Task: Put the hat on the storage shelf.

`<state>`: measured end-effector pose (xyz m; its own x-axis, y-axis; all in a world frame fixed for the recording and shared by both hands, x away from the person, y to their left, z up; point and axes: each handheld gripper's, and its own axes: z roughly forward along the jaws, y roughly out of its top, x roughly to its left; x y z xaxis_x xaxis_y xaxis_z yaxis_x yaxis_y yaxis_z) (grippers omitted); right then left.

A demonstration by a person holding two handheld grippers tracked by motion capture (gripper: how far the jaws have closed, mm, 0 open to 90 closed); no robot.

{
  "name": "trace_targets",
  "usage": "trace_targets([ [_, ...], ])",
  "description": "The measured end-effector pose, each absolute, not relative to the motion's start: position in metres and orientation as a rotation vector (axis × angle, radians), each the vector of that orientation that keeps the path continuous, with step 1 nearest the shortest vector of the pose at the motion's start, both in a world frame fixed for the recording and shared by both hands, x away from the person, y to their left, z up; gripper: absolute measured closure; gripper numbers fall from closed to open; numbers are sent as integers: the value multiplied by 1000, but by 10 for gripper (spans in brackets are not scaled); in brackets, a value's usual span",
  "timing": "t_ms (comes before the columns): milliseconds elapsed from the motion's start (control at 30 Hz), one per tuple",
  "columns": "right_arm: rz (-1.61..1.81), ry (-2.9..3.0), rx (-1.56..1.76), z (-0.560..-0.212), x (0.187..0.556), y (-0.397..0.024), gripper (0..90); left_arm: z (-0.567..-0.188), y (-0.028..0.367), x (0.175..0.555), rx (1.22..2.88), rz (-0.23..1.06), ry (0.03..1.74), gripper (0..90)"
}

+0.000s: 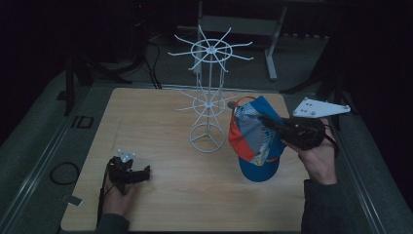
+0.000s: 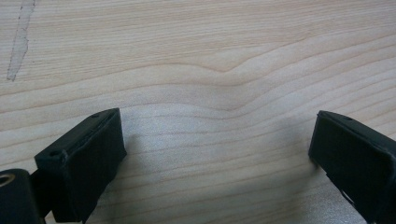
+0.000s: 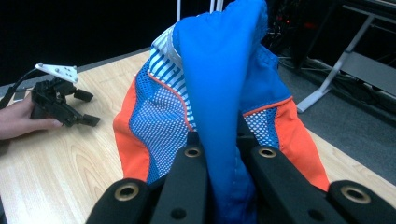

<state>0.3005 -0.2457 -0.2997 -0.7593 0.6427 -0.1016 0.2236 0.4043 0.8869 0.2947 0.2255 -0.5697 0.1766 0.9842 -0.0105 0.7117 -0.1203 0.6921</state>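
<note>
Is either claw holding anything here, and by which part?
The right claw pinches the blue-and-orange cap by a fold of blue fabric. The left claw is open, holding nothing.

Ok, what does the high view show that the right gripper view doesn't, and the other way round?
High view alone: the white wire rack, its round base on the table beside the cap, and the right hand holding the right claw. Right gripper view alone: a close look at the blue fabric pinched between its jaws. Both: the blue and orange cap, the wooden table, and the open left claw resting low.
</note>
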Motion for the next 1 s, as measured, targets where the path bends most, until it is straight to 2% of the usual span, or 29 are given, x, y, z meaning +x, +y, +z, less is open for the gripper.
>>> trace_targets([
  [1000, 1427, 2153, 729, -282, 307, -255, 889, -570, 226, 295, 1897, 630, 1592, 39],
])
